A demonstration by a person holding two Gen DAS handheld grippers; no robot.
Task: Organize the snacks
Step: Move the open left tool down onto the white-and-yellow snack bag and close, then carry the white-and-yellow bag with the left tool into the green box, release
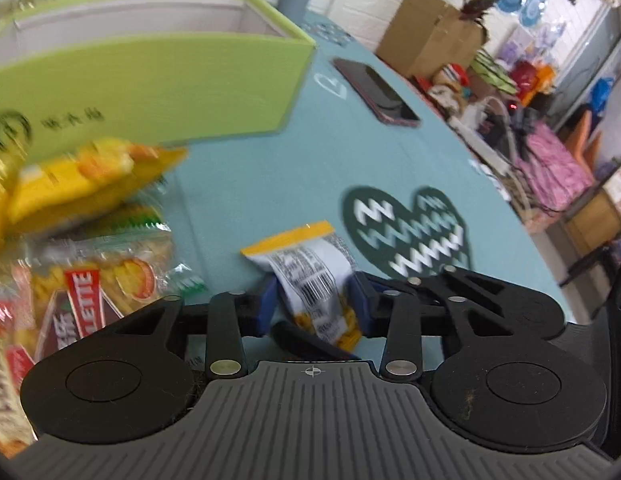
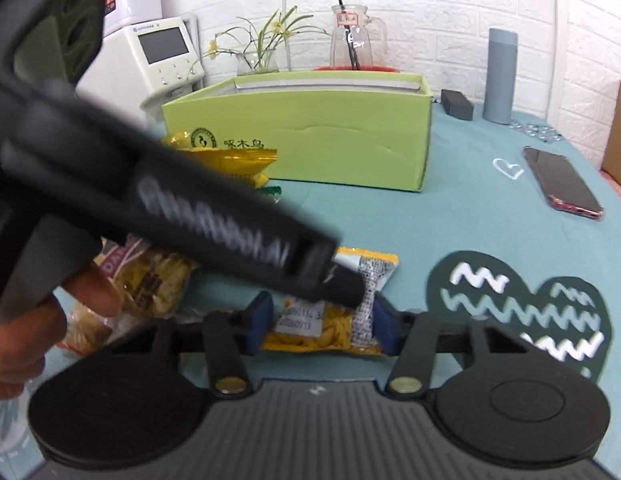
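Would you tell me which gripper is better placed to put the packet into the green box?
Left, probably. The left gripper seems to pinch the packet, and the box looms just ahead. The right gripper only flanks the packet, and the left one crosses its path.

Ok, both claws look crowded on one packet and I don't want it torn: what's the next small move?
Probably ease the right claw back. It straddles the same yellow packet that the left claw pinches, so the left could then lift it alone toward the green box.
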